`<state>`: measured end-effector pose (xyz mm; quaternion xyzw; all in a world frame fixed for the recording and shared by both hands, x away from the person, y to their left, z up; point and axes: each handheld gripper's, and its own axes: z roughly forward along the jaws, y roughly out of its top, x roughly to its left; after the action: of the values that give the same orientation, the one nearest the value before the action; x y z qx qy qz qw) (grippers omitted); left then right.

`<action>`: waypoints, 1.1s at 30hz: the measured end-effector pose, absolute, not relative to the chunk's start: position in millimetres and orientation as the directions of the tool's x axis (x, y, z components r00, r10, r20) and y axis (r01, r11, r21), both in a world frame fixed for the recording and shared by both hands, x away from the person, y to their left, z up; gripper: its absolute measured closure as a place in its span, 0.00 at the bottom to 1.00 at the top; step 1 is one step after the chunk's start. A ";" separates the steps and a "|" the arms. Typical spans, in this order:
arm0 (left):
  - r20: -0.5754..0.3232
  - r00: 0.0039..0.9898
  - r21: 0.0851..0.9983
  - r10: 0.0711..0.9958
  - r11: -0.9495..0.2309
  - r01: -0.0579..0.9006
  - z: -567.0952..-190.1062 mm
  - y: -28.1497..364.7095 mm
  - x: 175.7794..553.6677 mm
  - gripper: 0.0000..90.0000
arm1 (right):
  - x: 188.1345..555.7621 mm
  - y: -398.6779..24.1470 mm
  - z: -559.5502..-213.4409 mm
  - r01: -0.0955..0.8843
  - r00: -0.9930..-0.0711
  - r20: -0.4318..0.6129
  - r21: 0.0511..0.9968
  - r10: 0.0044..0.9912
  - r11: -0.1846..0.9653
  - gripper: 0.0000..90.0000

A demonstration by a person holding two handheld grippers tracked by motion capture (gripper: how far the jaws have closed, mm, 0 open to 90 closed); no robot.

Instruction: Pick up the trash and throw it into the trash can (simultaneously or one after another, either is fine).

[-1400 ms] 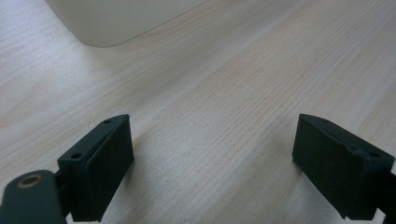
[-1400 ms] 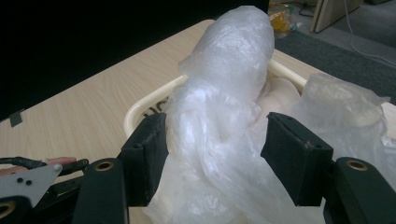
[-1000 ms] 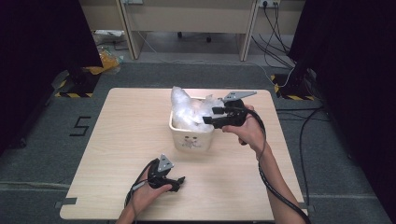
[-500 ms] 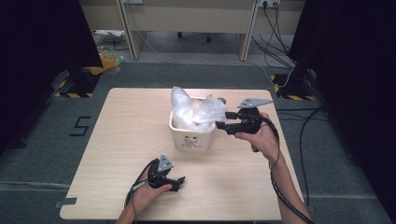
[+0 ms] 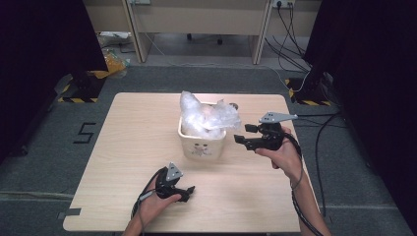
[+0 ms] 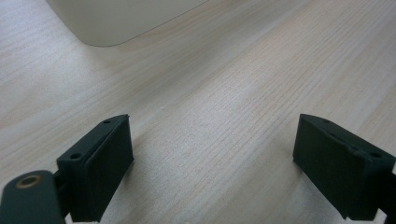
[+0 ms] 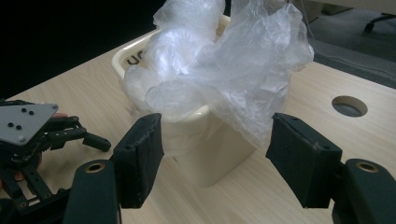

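Pale wooden desk, one small cream bin at frame centre, its clear bag half fitted.

At lower left of the high view, the left gripper rests on the desk with jaws wide and empty. The cream bin stands at centre, the crumpled clear plastic bag bunched above its rim and spilling over the right side. At right, the right gripper hovers just beside the bag; its jaws have just been opening and stand wide with nothing between them. Best, I judge, to pinch the loose right flap and draw it down over the rim while the left gripper steadies the bin. Count: one bin, one bag, two grippers.
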<state>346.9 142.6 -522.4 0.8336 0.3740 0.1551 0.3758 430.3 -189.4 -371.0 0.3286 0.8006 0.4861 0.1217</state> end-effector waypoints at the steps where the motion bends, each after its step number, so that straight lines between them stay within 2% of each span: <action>1: -0.023 0.672 0.743 0.740 -0.437 0.507 -522.4 142.6 346.9 0.12 | 429.0 -190.5 -371.5 0.406 -0.754 0.123 0.859 0.645 0.311 0.39; 33: -0.020 0.671 0.740 0.741 -0.440 0.508 -522.5 142.6 346.9 0.12 | 387.4 -209.7 -416.0 0.435 -0.724 0.161 0.862 0.670 0.262 0.38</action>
<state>346.9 142.6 -522.5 0.8341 0.3745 0.1557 0.3740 387.4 -209.7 -416.0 0.3518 0.7854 0.4953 0.1191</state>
